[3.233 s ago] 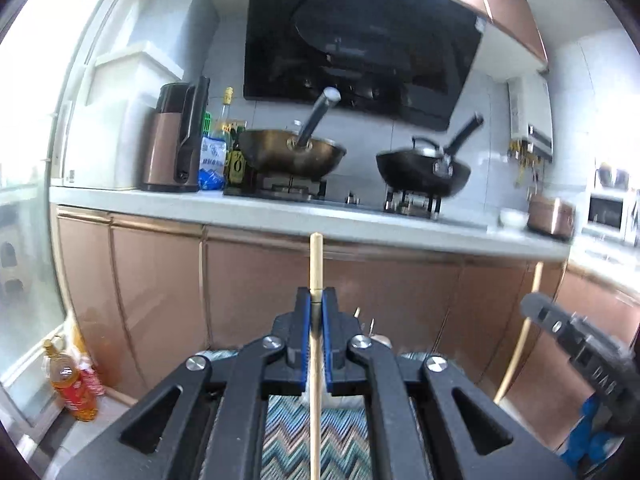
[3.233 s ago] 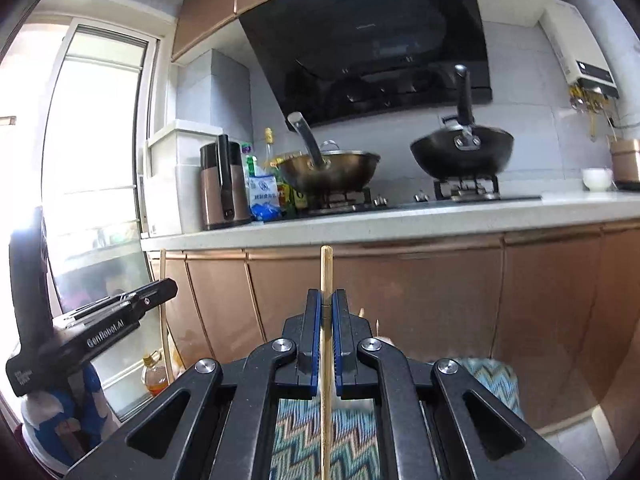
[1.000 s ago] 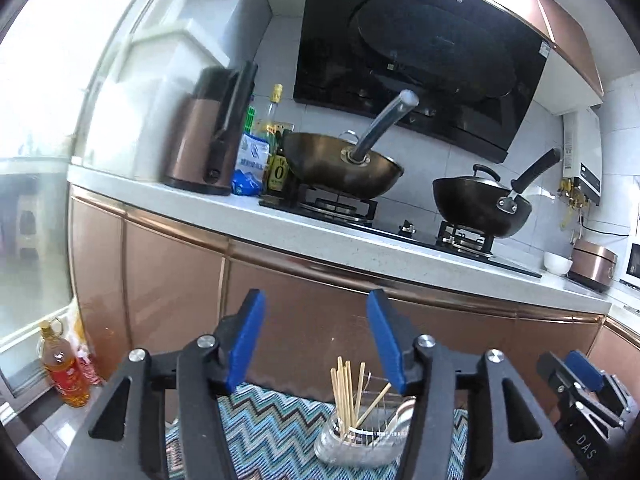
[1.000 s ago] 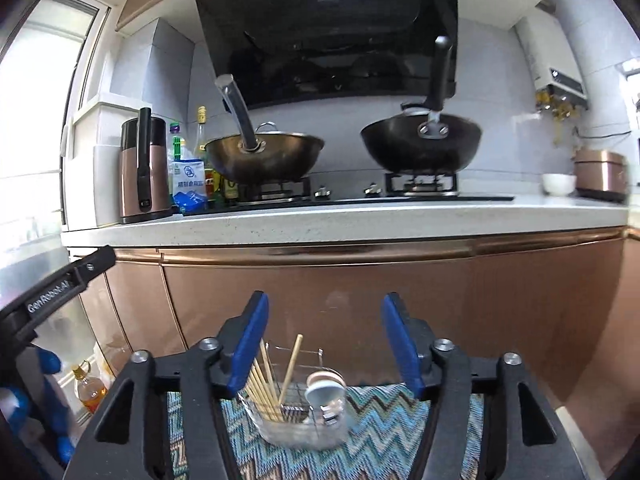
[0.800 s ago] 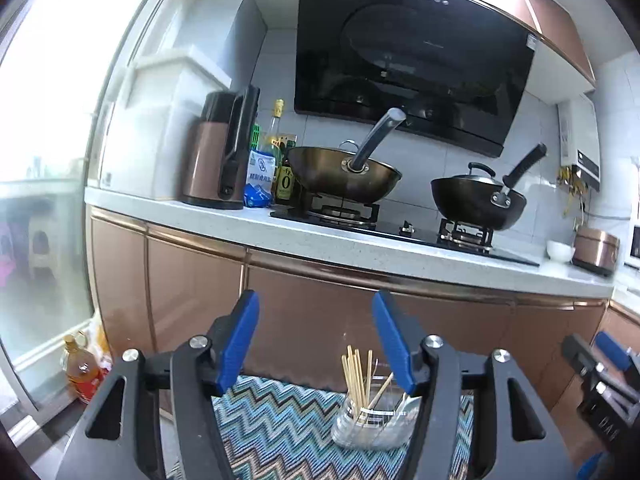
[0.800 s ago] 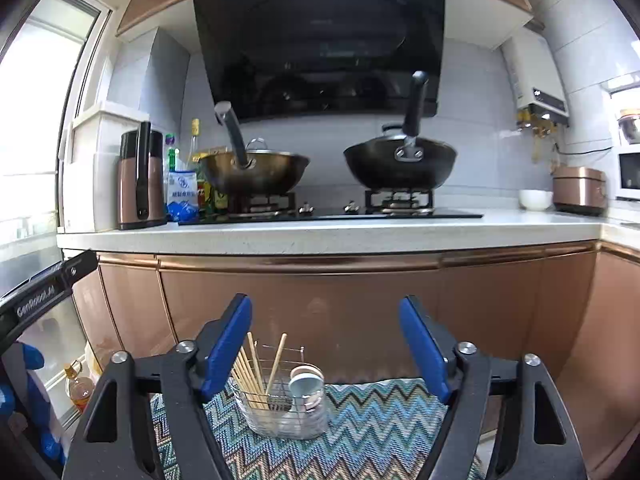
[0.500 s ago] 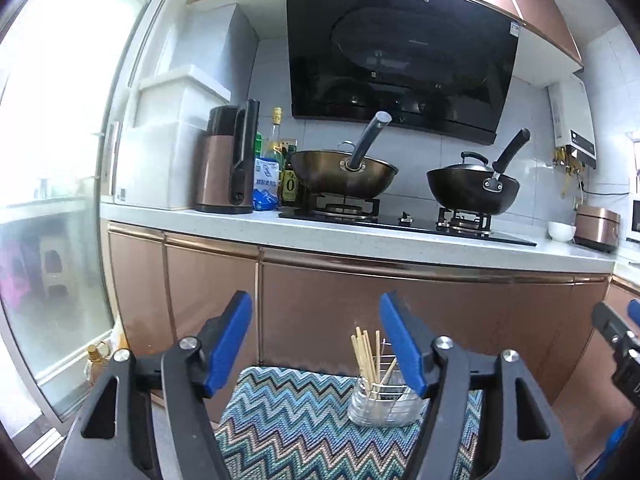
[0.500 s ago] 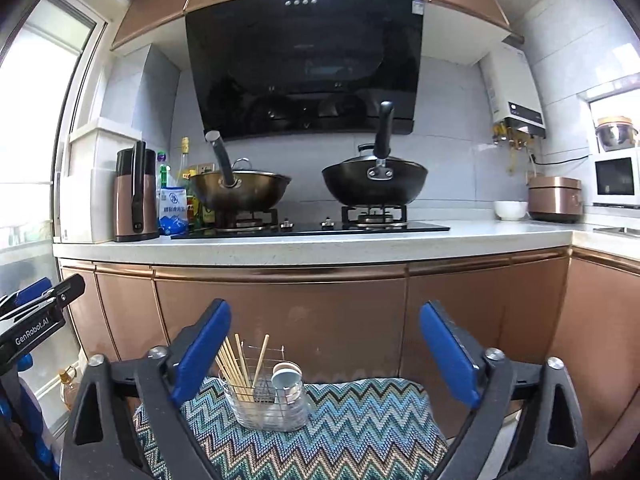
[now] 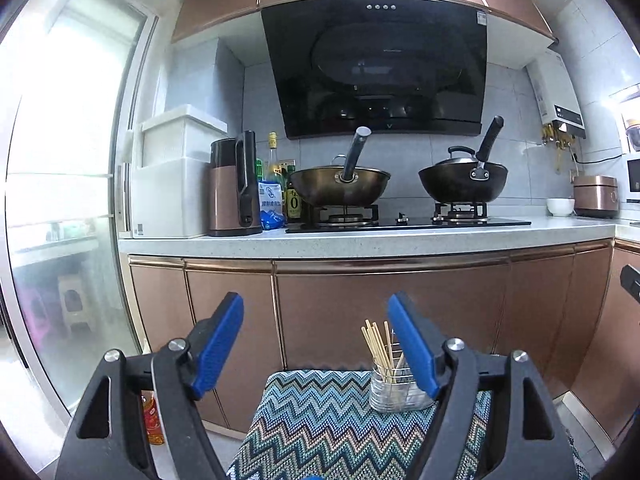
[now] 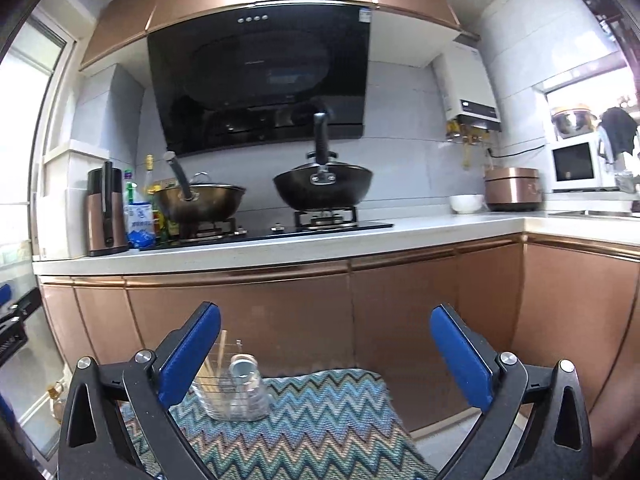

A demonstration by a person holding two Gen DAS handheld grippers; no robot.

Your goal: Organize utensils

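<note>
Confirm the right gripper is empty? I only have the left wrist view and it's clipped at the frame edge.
Observer: Empty. The right gripper stands wide open, with nothing between its blue pads.
Operator: The holder is half hidden behind a finger here. Anything in it besides chopsticks?
Observer: Yes. A small round metal-topped thing, maybe a jar, stands in the holder just right of the chopsticks.
</note>
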